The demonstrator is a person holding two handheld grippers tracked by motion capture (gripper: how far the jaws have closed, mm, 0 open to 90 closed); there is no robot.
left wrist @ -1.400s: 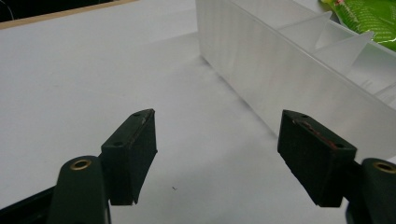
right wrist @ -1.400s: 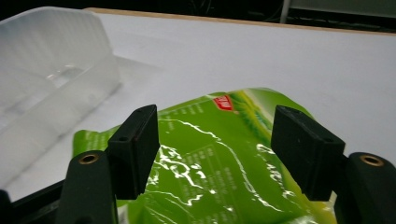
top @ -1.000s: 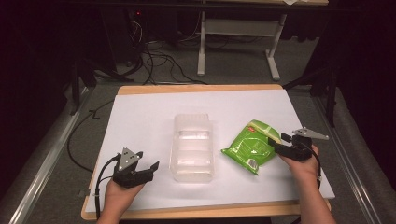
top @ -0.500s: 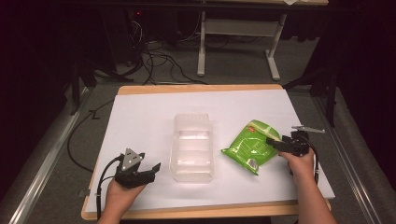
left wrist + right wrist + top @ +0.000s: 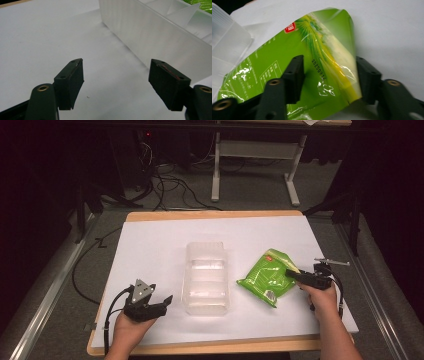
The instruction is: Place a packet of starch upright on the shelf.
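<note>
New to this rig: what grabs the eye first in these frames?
The bright green snack bag lies right of centre on the white table, and the right gripper has its jaws set either side of the bag's near edge, not yet closed on it. Next comes the clear plastic compartment box at mid-table. The left gripper hangs open just left of the box's wall, holding nothing.

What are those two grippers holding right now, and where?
The right gripper straddles the green bag's near corner, jaws not clamped. The left gripper holds nothing.
</note>
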